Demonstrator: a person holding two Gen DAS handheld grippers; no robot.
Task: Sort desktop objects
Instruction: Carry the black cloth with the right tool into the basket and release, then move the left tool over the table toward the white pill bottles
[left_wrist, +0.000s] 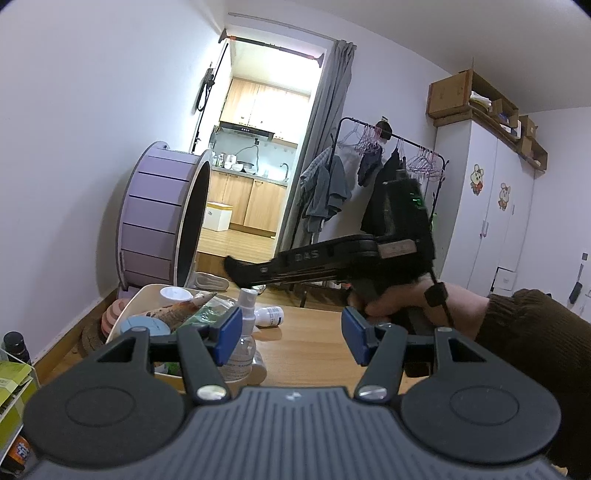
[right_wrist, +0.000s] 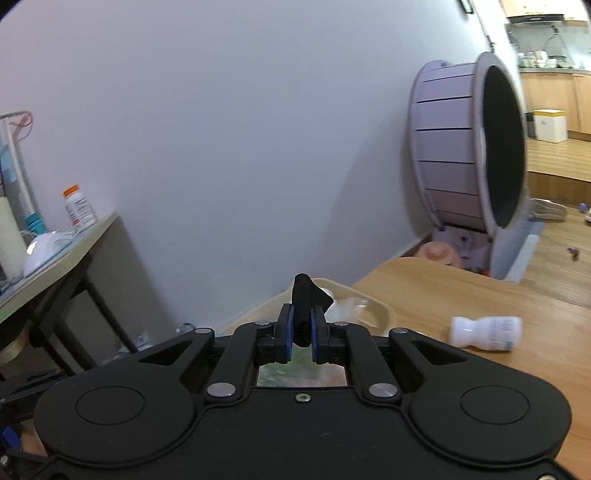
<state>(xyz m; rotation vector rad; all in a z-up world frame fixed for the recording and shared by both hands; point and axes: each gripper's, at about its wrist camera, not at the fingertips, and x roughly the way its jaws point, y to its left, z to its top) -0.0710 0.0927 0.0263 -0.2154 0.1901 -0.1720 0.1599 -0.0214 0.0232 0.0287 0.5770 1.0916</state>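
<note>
Two grippers are in view, both of matte black plastic with blue rubbery pads. The left gripper (left_wrist: 291, 334) hangs over the wooden tabletop (left_wrist: 314, 343) with its jaws spread wide and nothing between them. The right gripper (right_wrist: 300, 334) has its jaws nearly closed, pinching a small black object (right_wrist: 304, 295) that looks like knitted or ribbed fabric, though the view is too blurred to be sure what it is. From the left wrist camera the same black piece (left_wrist: 236, 271) sticks out at the tip of the right gripper (left_wrist: 255, 275), up above the tabletop and just beyond the basket.

One cream plastic basket (left_wrist: 127, 306) with rounded corners sits at the left edge of the tabletop, and it is crowded: a round pale-blue lid (left_wrist: 144, 326), a white round cap (left_wrist: 173, 294), a brownish cone-shaped packet (left_wrist: 181, 308) and a greenish crinkled wrapper (left_wrist: 207, 314) lie in it. One clear spray bottle (left_wrist: 243, 332) with a white nozzle stands upright just beside the basket on its right. One small white bottle (right_wrist: 485, 332), smooth plastic with a printed label, lies on its side on the bare wood, further right of the basket. One large lilac wheel (left_wrist: 159, 218), a slatted drum with a dark inner face, stands on the floor behind the basket.
</note>
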